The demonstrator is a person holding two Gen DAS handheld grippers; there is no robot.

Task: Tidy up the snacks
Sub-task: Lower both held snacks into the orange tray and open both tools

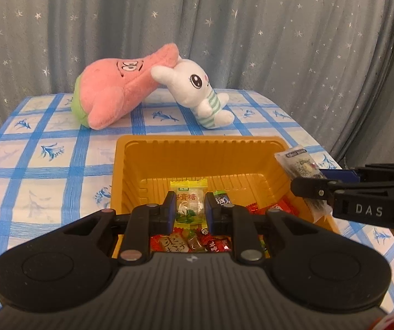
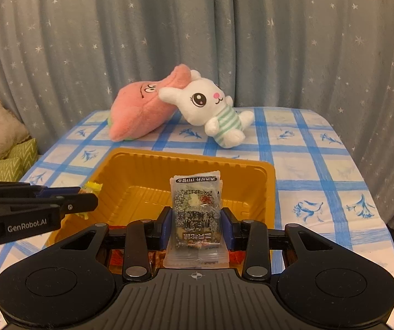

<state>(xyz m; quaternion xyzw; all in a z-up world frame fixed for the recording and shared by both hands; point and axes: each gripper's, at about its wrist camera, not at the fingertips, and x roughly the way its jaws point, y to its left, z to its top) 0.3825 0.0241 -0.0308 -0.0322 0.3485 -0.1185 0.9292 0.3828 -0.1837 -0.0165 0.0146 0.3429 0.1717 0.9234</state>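
Note:
An orange plastic tray (image 1: pixel 202 148) (image 2: pixel 147 165) sits on the checked tablecloth with several wrapped candies (image 1: pixel 213 242) on its floor. My left gripper (image 1: pixel 190 206) is shut on a yellow-and-clear candy packet (image 1: pixel 188 203), held over the near part of the tray. My right gripper (image 2: pixel 197 220) is shut on a clear packet with dark speckled contents (image 2: pixel 197 209), above the tray's near right side. In the left wrist view that right gripper (image 1: pixel 312 184) and its packet (image 1: pixel 301 162) come in from the right. The left gripper (image 2: pixel 86 196) shows at the left of the right wrist view.
A pink plush toy (image 1: pixel 117 90) (image 2: pixel 144 110) and a white rabbit plush (image 1: pixel 199 93) (image 2: pixel 210 107) lie behind the tray. A starred grey curtain (image 1: pixel 224 27) hangs behind the table. Cushions (image 2: pixel 1 143) sit off the table's left edge.

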